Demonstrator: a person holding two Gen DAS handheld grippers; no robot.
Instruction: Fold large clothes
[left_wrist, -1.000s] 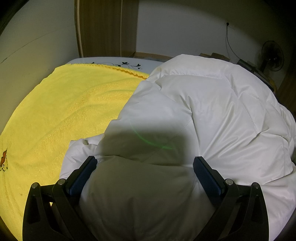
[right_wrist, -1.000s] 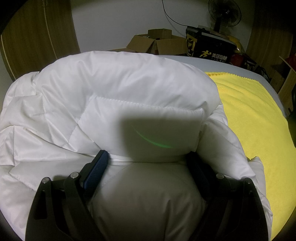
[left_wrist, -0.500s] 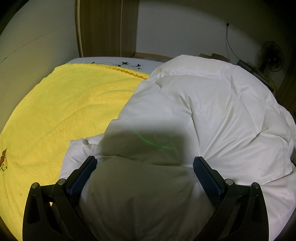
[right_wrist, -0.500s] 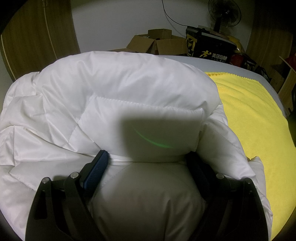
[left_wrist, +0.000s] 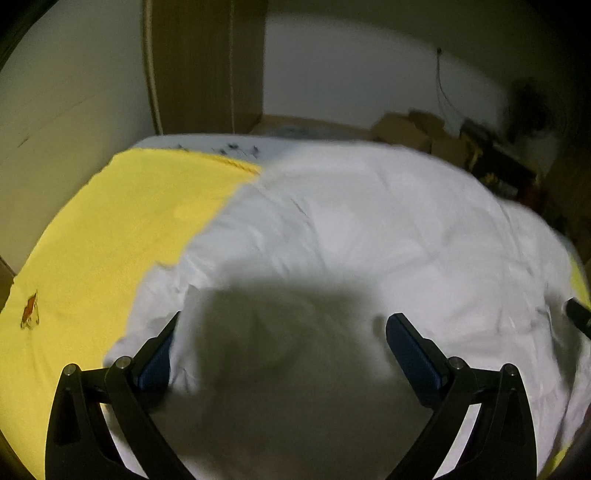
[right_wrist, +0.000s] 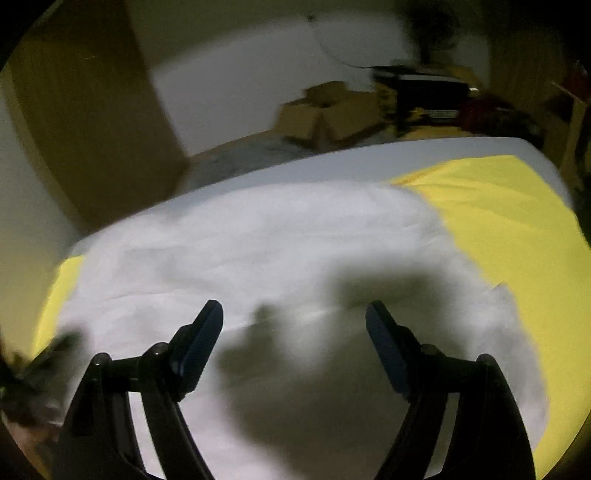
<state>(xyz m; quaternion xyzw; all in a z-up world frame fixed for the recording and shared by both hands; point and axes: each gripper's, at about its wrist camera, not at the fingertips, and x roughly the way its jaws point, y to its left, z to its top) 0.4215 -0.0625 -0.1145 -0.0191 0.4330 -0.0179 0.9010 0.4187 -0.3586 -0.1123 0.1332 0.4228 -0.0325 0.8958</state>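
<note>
The white padded garment (left_wrist: 369, 229) lies spread over the middle of the bed, on top of a yellow blanket (left_wrist: 122, 236) which shows on both sides of it. Both views are blurred, so the seams of the quilting are hard to see.

In the left wrist view, the left gripper (left_wrist: 282, 332) hangs over the near part of the garment with its jaws wide apart. The left finger (left_wrist: 159, 354) is partly hidden behind a fold of white cloth, and the right one stands free; whether the pads press on the cloth, I cannot tell.

In the right wrist view, the right gripper (right_wrist: 293, 319) is above the garment (right_wrist: 258, 236). Its jaws have just been closing a little, but they stand wide (nothing is between them, only the cloth below in shadow).

Around the bed are a bare strip of pale sheet (right_wrist: 369, 162) at the far edge, a wooden wardrobe (left_wrist: 207, 62), a white wall (left_wrist: 351, 74), and cardboard boxes (right_wrist: 325, 110) on the floor.
</note>
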